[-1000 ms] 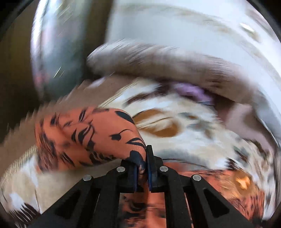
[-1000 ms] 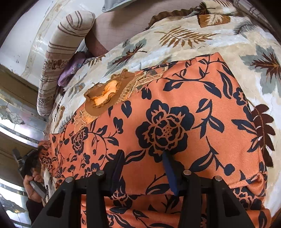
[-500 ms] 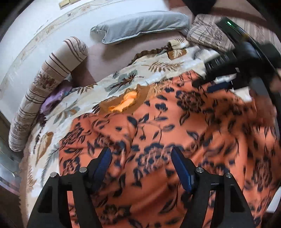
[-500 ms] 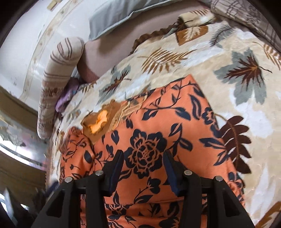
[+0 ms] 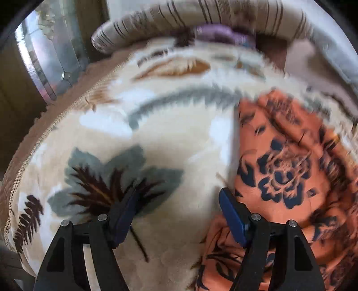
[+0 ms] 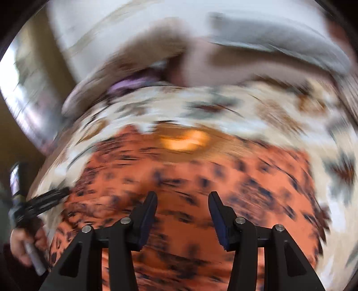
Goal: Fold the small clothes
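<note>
So both grippers are wide open and holding nothing right now; the left gripper (image 5: 176, 206) has its jaws spread over bare blanket (image 5: 156, 138), and the right gripper (image 6: 182, 204) hangs spread above the cloth (image 6: 201, 179) without touching it, far as I can tell; the right wrist view is badly smeared so take details there with salt. The cloth, orange with dark flowers, lies flattish on the blanket; in the left wrist view its edge (image 5: 237, 143) runs roughly straight away from the camera, just beside the right-hand finger (image 5: 230, 215), so the cloth lies off to that gripper's right, with nothing between the jaws but blanket. From the right wrist view the left gripper (image 6: 49, 199) shows at the cloth's left edge, which makes it the nearer one to that side; the right one sits over the middle. My guess is the next grab is at that left edge, so the left gripper needs to shift sideways onto the fabric first; the striped bolster (image 5: 201, 20) and purple thing (image 5: 221, 35) sit at the far edge of the blanket, well apart from all this.
</note>
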Demonstrator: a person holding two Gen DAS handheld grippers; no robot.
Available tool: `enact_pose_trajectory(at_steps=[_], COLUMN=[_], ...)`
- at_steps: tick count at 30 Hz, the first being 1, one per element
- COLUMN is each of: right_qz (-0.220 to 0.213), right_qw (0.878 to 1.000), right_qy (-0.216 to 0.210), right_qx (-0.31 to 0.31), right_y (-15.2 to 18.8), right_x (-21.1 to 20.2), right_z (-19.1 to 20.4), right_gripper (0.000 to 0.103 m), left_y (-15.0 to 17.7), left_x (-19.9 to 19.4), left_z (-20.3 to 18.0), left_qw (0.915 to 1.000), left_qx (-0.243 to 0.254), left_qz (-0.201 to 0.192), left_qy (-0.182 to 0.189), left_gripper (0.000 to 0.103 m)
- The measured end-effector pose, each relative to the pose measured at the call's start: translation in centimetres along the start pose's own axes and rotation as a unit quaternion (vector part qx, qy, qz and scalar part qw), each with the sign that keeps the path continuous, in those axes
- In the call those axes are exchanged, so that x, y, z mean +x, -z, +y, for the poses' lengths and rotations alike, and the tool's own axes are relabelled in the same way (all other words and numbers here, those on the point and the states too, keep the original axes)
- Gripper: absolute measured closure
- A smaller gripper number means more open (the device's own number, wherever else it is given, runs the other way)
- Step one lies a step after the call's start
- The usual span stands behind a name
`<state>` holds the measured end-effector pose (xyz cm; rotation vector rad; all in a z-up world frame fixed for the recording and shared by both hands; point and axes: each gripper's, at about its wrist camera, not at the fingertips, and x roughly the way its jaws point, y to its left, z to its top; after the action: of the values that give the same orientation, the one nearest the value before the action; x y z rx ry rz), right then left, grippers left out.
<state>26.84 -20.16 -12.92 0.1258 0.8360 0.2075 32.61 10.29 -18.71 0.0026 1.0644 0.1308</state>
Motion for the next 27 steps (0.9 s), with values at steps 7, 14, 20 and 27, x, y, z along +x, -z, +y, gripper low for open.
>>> enact_pose_trajectory(at_steps=[7, 14, 20, 27], right_qz=[0.063, 0.121, 0.117, 0.068], right_qw=[0.988, 0.979, 0.983, 0.993], right_qy=[0.002, 0.044, 0.061, 0.051], right_qx=[-0.139, -0.157, -0.131, -0.077], right_y=[-4.7, -6.6, -8.7, -9.9], right_x=[8.1, 16.2, 18.6, 14.3], right_z=[11.5, 12.6, 13.1, 10.6], right_gripper=[0.051, 0.051, 0.054, 0.097], left_y=[-0.7, -1.2, -1.3, -1.4], left_x=[0.6, 0.7, 0.8, 0.7], left_z=[-0.1, 0.4, 0.4, 0.5], left_qw=[0.9996, 0.9986, 0.9985, 0.9988], left_qx=[-0.020, -0.027, -0.027, -0.028], left_qz=[0.013, 0.025, 0.027, 0.018], left_qy=[0.018, 0.037, 0.040, 0.037], left_gripper=[0.028, 0.027, 0.027, 0.027])
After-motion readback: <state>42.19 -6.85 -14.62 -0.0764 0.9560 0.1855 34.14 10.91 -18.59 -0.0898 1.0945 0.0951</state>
